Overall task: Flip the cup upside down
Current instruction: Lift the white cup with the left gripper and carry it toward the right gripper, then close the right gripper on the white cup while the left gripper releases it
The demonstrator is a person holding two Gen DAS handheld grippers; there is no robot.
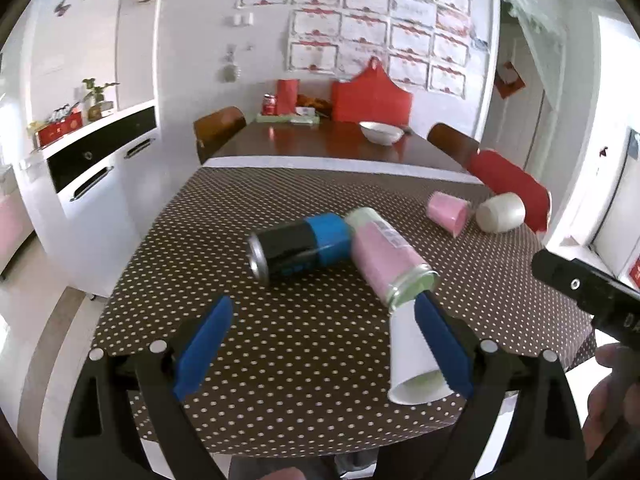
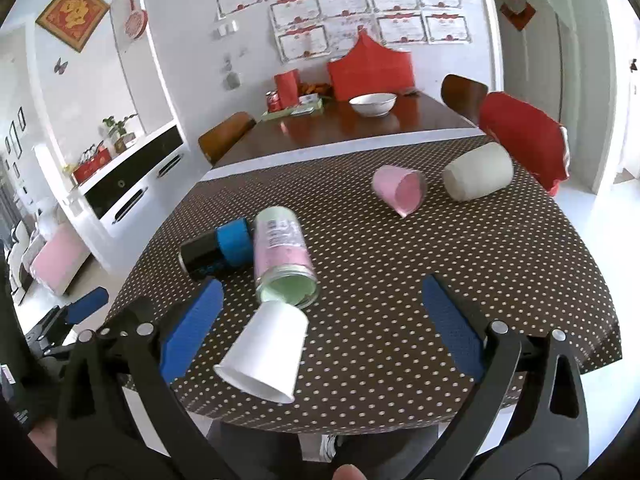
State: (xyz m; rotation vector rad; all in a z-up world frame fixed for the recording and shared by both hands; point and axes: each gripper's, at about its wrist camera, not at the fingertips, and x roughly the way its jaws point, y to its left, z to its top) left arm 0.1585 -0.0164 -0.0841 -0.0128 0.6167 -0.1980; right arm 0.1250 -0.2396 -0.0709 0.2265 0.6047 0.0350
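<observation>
Lying on its side near the front edge of the dotted cloth (image 2: pixel 440 240), the white cup (image 2: pixel 264 354) had its base touching the mouth of the pink can (image 2: pixel 282 256). Behind that can lay a black can (image 2: pixel 216 252). Both the left gripper (image 1: pixel 324 344) and right gripper (image 2: pixel 320 332) stood spread wide, empty, around the cup.

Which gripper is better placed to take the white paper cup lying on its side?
Right gripper: the white paper cup lies between its open fingers. The left gripper sits off to the side.
</observation>
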